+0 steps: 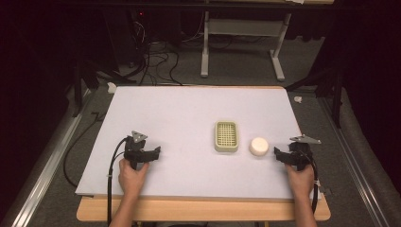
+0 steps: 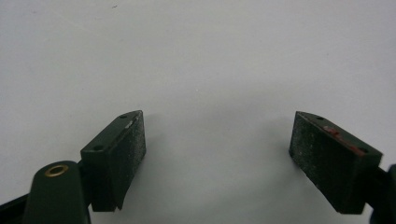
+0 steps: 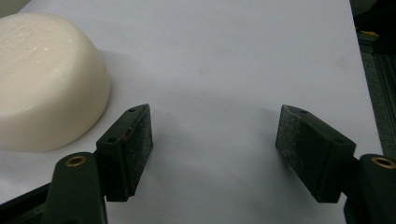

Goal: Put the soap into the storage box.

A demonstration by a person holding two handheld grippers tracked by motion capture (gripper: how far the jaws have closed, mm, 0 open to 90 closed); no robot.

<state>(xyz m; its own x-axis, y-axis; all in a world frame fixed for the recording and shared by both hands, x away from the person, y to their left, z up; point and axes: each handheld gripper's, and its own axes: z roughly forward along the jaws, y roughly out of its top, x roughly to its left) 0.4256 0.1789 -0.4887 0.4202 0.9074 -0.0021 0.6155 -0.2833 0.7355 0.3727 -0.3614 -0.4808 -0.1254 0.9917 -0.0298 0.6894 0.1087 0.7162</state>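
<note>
Resting on the white surface [image 1: 189, 109], two grippers sit low in the high view, each held by a hand coming in from the bottom edge. The left gripper [image 1: 150, 153] lies at lower left of the frame, its jaws spread wide with nothing between them; in the left gripper view the two black pads [image 2: 126, 154] stand well apart over bare white surface. The right gripper [image 1: 280, 155] lies at lower right, near the surface's right edge, its jaws likewise wide and empty. A round white soap [image 1: 258, 146] sits just beside the right gripper, on its left in the high view, apart from the jaws; in the right gripper view the soap [image 3: 44, 79] fills the upper left, close beside the left-hand pad. A green soap dish [image 1: 226, 136] with a gridded top lies right of centre, just left of the soap.
</note>
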